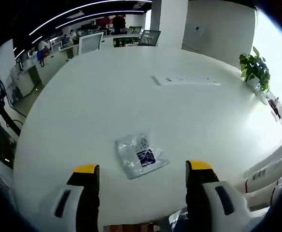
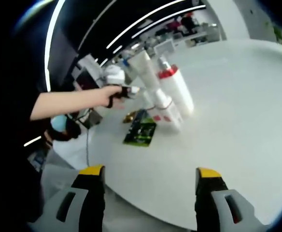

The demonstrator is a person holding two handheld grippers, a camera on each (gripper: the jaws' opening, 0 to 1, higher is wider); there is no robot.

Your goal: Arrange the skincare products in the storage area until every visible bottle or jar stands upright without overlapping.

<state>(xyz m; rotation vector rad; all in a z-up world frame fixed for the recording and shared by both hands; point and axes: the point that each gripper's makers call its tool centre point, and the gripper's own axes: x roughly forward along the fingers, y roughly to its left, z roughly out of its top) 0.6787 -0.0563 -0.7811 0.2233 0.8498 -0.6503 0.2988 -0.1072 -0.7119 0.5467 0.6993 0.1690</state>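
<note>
Both claws, left gripper [image 1: 143, 175] and right gripper [image 2: 149, 178], hang apart and empty over the white table [image 1: 107, 96].

The white bottles [image 2: 172, 96] cluster near the table's edge, apparently leaning and overlapping, so the arranging looks barely begun (a person's hand [image 2: 114, 94] is beside them). A clear packet [image 1: 141, 155] lies flat ahead of the left gripper; around is an open office.

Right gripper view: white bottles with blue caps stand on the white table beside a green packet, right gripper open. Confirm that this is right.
One thing is wrong: the caps are red, not blue. The right gripper view shows the white bottles with red caps on the white table, beside the green packet, and the right gripper with its jaws apart and empty.
</note>
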